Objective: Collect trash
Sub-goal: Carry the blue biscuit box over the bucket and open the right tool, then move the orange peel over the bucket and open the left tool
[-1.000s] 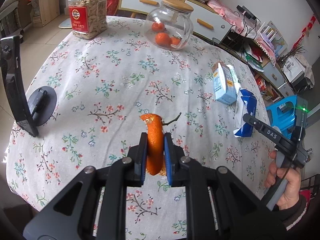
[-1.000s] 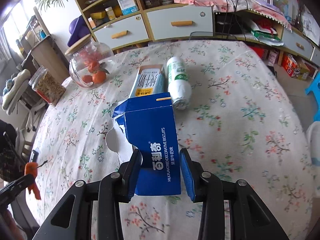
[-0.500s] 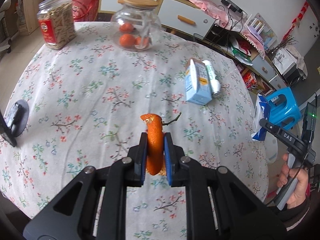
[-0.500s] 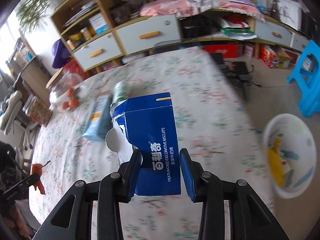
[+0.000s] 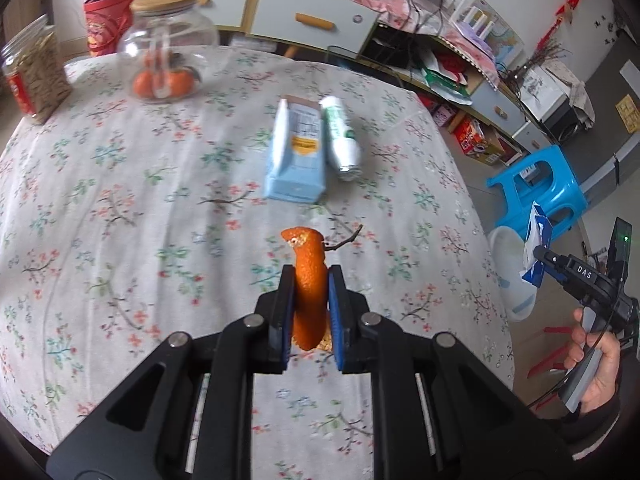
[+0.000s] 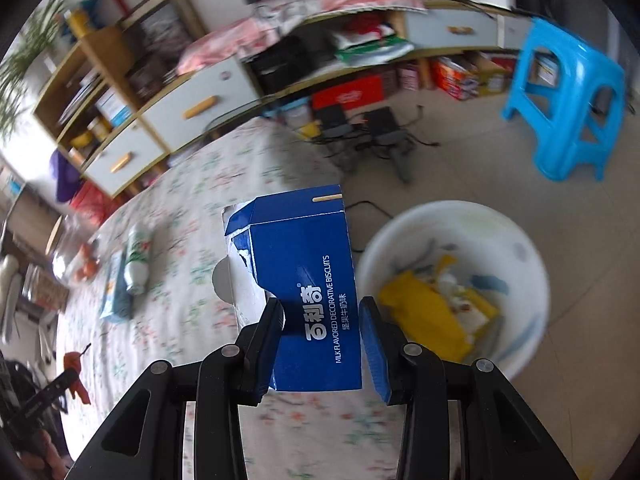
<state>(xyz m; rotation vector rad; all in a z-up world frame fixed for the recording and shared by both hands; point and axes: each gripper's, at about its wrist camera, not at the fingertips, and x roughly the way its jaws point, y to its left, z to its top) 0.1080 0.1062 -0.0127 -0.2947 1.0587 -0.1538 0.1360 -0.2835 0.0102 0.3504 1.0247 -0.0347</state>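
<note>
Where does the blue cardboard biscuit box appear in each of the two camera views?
Left wrist view: the blue cardboard biscuit box is small at the right edge, seen edge-on in the right hand-held gripper, in front of the white plastic bin.
Right wrist view: it fills the centre, between the fingers.
Shared landmark: the blue plastic stool.

A round table with a flowery cloth (image 5: 120, 208) fills the room's middle. Behind the table stands a long wooden cabinet with pale drawers (image 5: 312, 20). Beside the table, on the tan floor (image 6: 480, 168), stands a blue stool (image 6: 568, 92).
</note>
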